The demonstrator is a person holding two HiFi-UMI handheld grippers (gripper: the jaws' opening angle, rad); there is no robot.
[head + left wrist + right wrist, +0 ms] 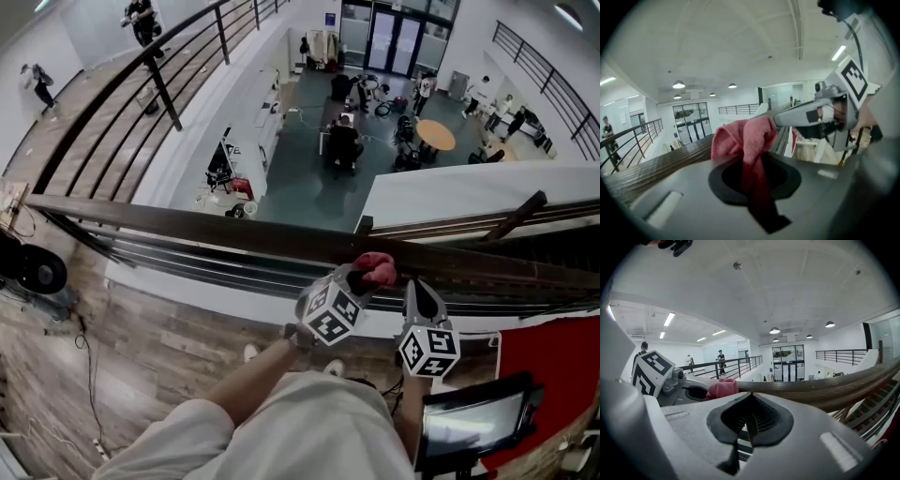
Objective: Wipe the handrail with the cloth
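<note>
At the 9 o'clock edge of the head view a black fan [37,270] sits on the wood floor [141,347]. Just above it the dark wooden handrail [187,223] begins and runs across the picture toward 3 o'clock. A little past the centre, toward 4 o'clock, the left gripper [361,278] reaches up to the rail. Its jaws are clenched on the pink cloth [376,266], which is bunched at the tips and lies against the top of the rail. In the left gripper view a fold of the cloth hangs down between the jaws. Just beside it, at the cloth's 5 o'clock, the right gripper [421,298] points at the rail with its jaws pressed together and nothing between them. A red panel [553,361] fills the corner at 4 o'clock.
</note>
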